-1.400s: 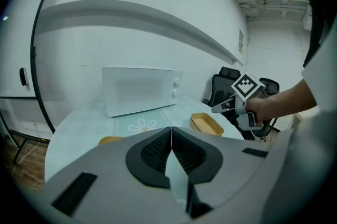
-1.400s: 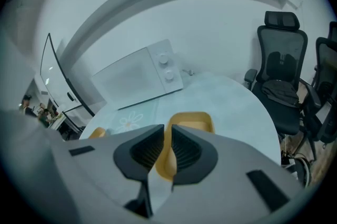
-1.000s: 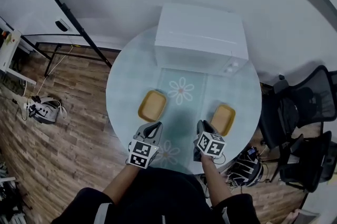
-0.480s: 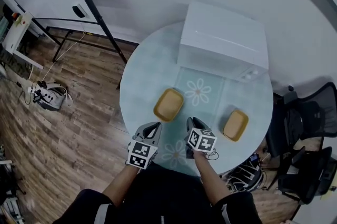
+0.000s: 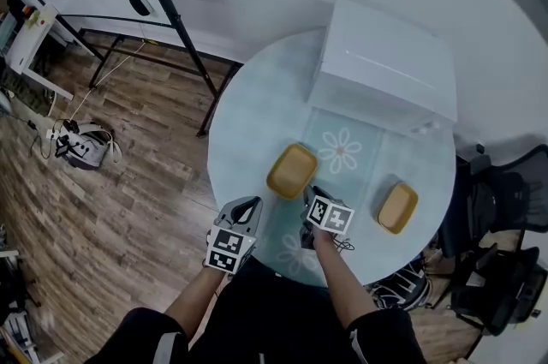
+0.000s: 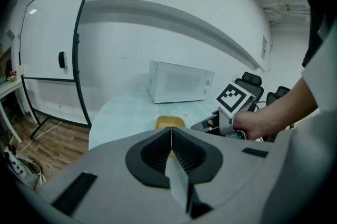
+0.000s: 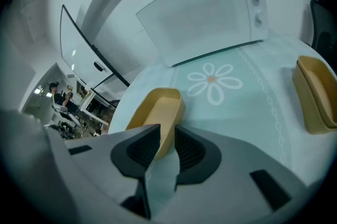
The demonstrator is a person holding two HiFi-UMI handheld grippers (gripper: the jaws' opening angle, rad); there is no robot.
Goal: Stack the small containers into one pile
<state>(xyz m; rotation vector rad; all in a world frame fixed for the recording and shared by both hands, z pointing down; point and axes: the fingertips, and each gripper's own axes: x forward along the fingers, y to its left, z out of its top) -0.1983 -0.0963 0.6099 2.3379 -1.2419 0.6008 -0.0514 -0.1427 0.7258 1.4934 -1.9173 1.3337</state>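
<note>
Nothing stacked yet. Right gripper has its fingers apart around the near end of the left container. The right container sits well apart, and the left gripper has its fingers together, empty.

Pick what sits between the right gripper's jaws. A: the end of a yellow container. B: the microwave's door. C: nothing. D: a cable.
A: the right gripper view shows the near end of the yellow container between the parted jaws of the right gripper.
</note>
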